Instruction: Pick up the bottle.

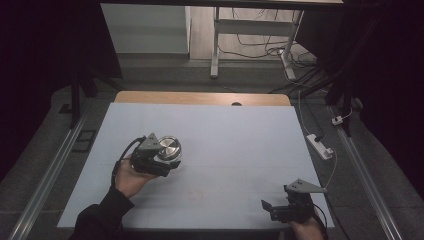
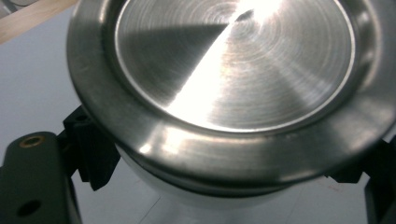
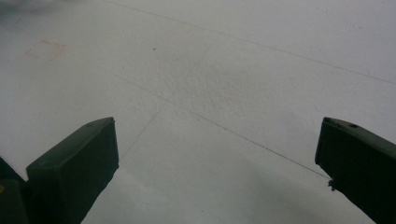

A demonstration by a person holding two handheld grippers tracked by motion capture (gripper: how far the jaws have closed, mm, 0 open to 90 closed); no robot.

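Observation:
A round container with a brushed steel lid (image 1: 169, 147) sits at the left middle of the pale blue table top (image 1: 235, 150). My left gripper (image 1: 167, 159) is shut on the container, held in a person's hand from the near left. In the left gripper view the lid (image 2: 233, 60) looms large, with a whitish body under it, and the black fingers (image 2: 91, 156) press on both sides of that body. My right gripper (image 1: 270, 207) rests low at the table's front right, open, its jaws (image 3: 217, 158) wide apart over bare surface.
A strip of wooden table edge (image 1: 200, 98) runs along the back. A white power strip (image 1: 320, 146) and its cable lie just off the right side. Desk legs (image 1: 215, 45) and cables stand on the floor behind. Metal rails flank the table.

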